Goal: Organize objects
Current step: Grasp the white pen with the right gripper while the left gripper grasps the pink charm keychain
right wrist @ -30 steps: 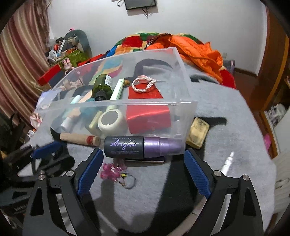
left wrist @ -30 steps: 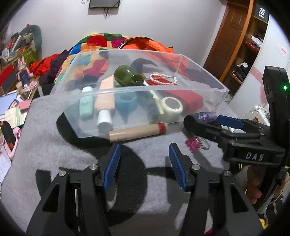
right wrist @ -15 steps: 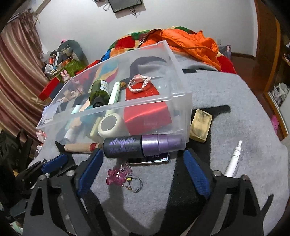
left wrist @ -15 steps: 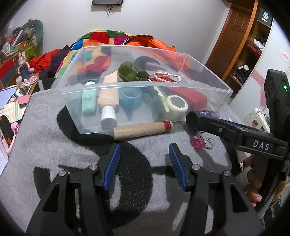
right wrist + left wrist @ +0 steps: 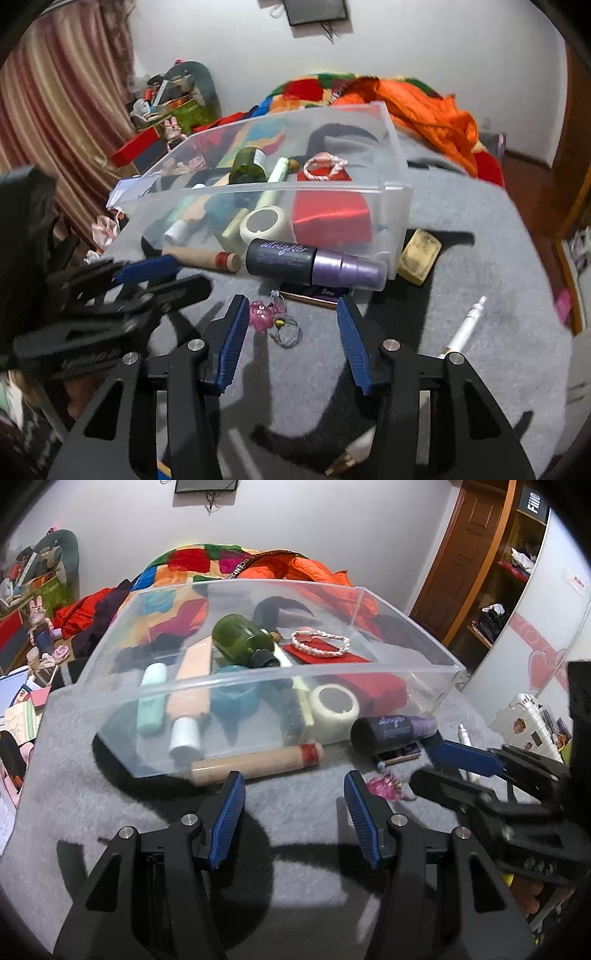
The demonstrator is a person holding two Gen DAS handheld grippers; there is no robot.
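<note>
The right gripper [image 5: 290, 332], seen narrowed but empty, has been drawn back from the purple spray bottle [image 5: 314, 264], left lying near the clear bin [image 5: 397, 206]; the left gripper [image 5: 293, 812] is held agape, empty.

An orange jacket [image 5: 432, 107] lies upper right; striped curtains [image 5: 70, 96] hang left; a wooden door [image 5: 461, 550] stands upper right.
</note>
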